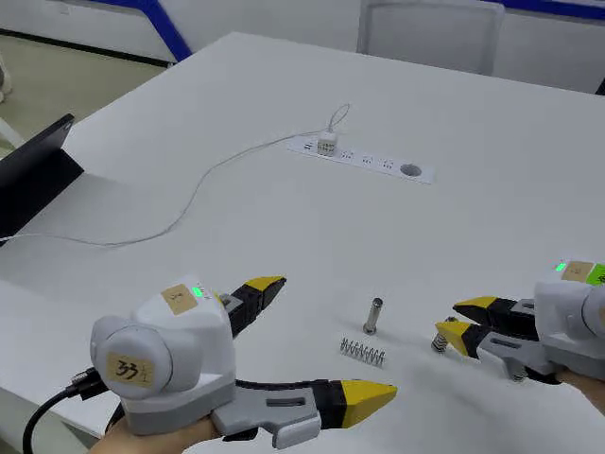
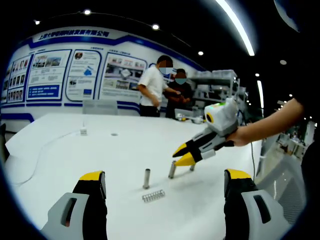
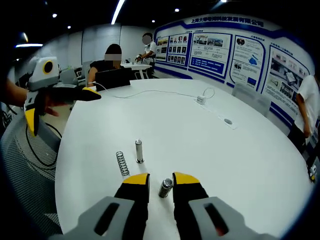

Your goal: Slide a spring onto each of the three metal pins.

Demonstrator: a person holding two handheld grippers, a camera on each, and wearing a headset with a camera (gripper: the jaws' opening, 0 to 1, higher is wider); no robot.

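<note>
A bare metal pin stands upright on the white table, with a loose spring lying just in front of it. To their right, a second pin wears a spring. My right gripper is narrowly open, and that sprung pin sits between its yellow tips without clear contact. My left gripper hovers at the near left, wide open and holding nothing. In the left gripper view the bare pin, the spring and the sprung pin lie ahead of it.
A white power strip with a plugged charger and its cable lies mid-table. A dark tablet stands at the left edge and a chair at the far side. People stand beyond the table.
</note>
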